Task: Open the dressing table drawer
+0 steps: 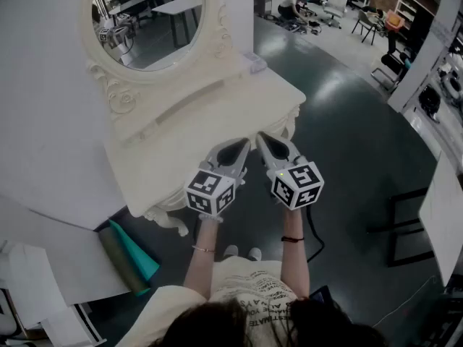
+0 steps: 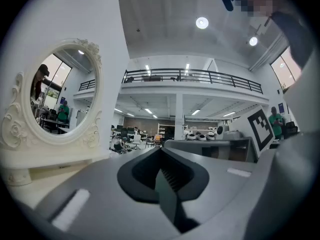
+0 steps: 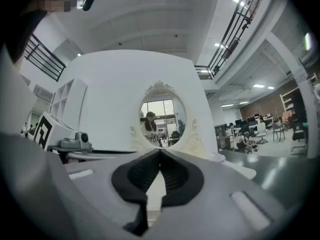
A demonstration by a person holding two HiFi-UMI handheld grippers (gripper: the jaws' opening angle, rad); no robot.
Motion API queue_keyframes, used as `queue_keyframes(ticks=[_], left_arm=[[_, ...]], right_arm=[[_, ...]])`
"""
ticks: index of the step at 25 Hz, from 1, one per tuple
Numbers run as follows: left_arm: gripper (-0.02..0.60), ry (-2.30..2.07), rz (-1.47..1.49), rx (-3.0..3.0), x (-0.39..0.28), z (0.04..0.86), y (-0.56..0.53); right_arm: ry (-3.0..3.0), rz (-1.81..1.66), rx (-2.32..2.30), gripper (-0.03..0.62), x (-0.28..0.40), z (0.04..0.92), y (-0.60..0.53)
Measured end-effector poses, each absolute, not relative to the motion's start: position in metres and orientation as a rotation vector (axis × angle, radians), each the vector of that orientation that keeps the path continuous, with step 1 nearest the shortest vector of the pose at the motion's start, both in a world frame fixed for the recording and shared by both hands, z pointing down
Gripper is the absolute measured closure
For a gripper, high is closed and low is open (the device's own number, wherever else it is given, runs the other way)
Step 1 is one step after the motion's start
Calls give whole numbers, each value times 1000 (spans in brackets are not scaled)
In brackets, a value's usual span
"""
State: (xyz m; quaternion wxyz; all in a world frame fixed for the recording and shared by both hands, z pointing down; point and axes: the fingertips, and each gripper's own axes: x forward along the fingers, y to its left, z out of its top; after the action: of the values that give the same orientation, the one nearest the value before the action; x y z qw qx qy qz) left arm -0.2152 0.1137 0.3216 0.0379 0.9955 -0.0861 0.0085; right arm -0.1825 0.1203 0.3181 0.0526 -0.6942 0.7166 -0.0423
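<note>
- Both tools are up over the front edge of the cream dressing table (image 1: 181,161), side by side at mid-frame in the head view.
- The left gripper (image 1: 242,147) has its jaws together. Its own view shows the dark pads (image 2: 172,176) meeting at the tip with nothing between them.
- The right gripper (image 1: 262,139) is closed up tight as well. Its pads (image 3: 175,176) touch at the tip, and only a sliver of cream tabletop shows through the gap lower down.
- The tips sit close together and lean in toward each other, above the tabletop near its front edge. Neither one is gripping anything.
- The marker cubes ride at the back of each tool, the left cube (image 1: 210,191) and the right cube (image 1: 297,185), just ahead of the person's wrists.
- The oval mirror (image 1: 148,20) fills the upper left, with a low long tier (image 1: 170,114) beneath its carved frame.
- I can't pick out a drawer front or handle from up here, and nothing on the table stands pulled out.
- The right gripper view looks straight at the mirror (image 3: 161,119). The left gripper view has it off to the left (image 2: 57,96).
- A rolled teal mat (image 1: 130,255) leans on the dark floor (image 1: 347,136) at lower left.
</note>
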Motion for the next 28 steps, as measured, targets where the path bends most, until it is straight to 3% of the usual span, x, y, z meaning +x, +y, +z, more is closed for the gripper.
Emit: queue_keyframes(ticks=[28], left_arm=[[581,-354,53,3008,-198,338,126]], right_arm=[[2218,-173,-2065,591,-159,332,128]])
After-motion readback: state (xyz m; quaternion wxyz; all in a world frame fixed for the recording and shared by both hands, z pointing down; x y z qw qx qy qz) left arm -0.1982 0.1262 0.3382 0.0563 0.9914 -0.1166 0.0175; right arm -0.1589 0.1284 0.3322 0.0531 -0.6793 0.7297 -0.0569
